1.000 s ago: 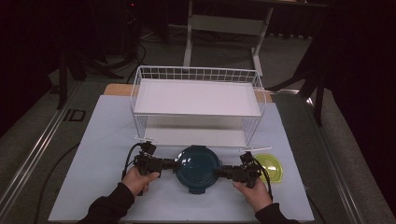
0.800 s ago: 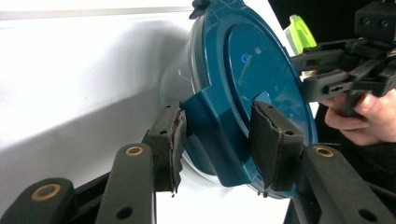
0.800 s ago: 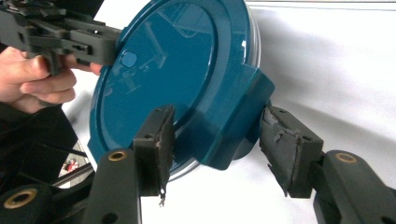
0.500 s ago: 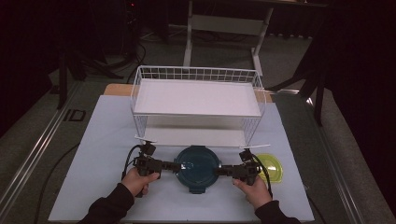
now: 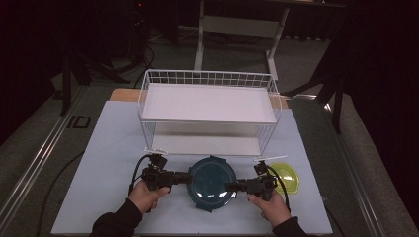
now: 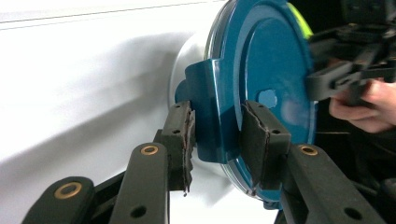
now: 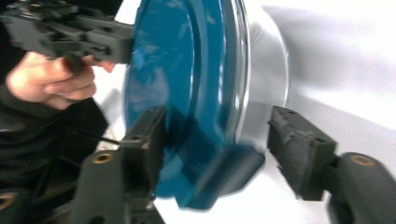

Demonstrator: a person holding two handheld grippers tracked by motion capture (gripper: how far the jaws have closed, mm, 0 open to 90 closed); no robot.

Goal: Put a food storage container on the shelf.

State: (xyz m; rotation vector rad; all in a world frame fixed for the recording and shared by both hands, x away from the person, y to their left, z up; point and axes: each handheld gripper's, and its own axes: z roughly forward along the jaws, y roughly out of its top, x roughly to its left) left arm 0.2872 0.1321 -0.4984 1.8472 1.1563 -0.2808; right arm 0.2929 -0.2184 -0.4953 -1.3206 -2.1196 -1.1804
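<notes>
A round teal lidded container (image 5: 213,182) sits on the white mat near the front edge. My left gripper (image 5: 189,177) reaches in from its left. In the left gripper view its jaws (image 6: 217,126) have just been closing and now press on the lid's teal latch tab (image 6: 219,107), one pad on each side. My right gripper (image 5: 228,186) comes in from the right. Its jaws (image 7: 217,135) have just been opening around the opposite latch tab (image 7: 219,177). The right pad (image 7: 299,154) stands apart from that tab.
A white wire two-shelf rack (image 5: 210,98) stands just behind the container. A yellow-green round lid or dish (image 5: 286,177) lies on the mat at the right, beside my right hand. The white mat (image 5: 108,148) has free room at the left.
</notes>
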